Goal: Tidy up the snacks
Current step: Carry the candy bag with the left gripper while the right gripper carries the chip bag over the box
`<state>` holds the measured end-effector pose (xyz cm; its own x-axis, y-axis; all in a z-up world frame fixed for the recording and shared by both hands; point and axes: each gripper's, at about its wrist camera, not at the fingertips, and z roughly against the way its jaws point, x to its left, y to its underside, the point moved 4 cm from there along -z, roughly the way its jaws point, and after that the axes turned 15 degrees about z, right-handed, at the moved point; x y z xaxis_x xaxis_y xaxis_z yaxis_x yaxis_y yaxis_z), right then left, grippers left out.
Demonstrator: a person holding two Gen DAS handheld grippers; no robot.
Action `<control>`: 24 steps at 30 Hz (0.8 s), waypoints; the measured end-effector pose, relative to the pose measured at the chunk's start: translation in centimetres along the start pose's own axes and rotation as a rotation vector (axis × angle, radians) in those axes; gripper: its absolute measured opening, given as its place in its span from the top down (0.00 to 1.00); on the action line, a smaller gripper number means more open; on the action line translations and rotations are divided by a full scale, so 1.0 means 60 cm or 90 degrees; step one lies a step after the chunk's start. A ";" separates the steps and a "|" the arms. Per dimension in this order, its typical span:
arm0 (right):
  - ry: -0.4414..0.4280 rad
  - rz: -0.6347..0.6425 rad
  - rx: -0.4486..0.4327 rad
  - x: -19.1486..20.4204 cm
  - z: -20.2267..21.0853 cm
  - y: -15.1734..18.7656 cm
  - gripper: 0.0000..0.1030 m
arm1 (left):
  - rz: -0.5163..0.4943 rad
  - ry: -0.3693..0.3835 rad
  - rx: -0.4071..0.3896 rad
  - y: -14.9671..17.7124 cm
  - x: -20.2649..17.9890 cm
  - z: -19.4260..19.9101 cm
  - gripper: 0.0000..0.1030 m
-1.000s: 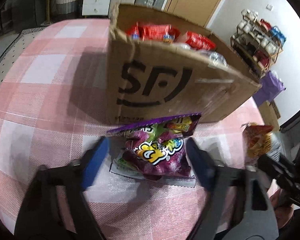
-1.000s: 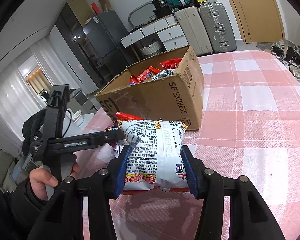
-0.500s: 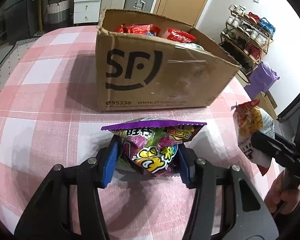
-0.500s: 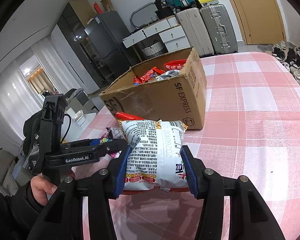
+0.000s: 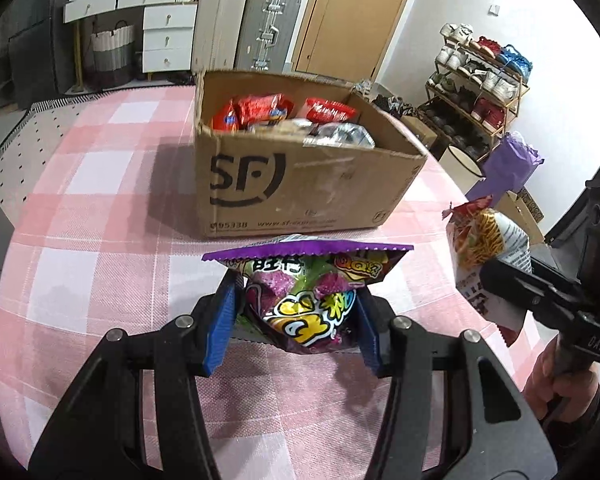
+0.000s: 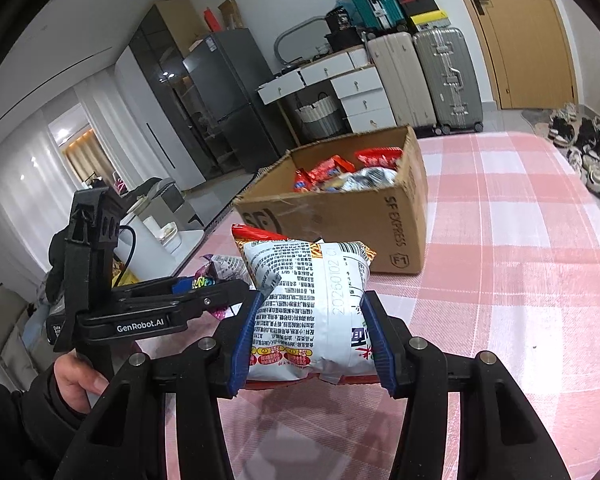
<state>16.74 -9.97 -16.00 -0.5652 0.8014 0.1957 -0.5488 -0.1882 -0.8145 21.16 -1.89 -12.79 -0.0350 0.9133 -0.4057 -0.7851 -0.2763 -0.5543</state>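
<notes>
Crinkly purple foil packet [image 5: 308, 300] pinched in left tool [image 5: 296, 312], corrugated box [image 5: 300, 184] beyond

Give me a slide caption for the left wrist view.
Left gripper clamps purple candy bag before open cardboard box of snacks on pink checked tablecloth.

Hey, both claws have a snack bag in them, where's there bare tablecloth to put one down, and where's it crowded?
Bare tablecloth lies right of the box in the right wrist view, and left of the box in the left wrist view. The box is crowded with packets. The purple bag and white bag fill the near edge.
</notes>
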 end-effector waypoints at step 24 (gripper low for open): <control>0.032 0.111 -0.082 0.037 0.081 -0.187 0.51 | -0.058 0.040 -0.098 -0.157 -0.101 0.224 0.51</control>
<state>18.65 -8.87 -3.80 -0.6119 0.7906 0.0214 -0.3610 -0.2551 -0.8970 20.45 -0.82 4.66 0.0744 0.9172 -0.3915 -0.6797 -0.2407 -0.6929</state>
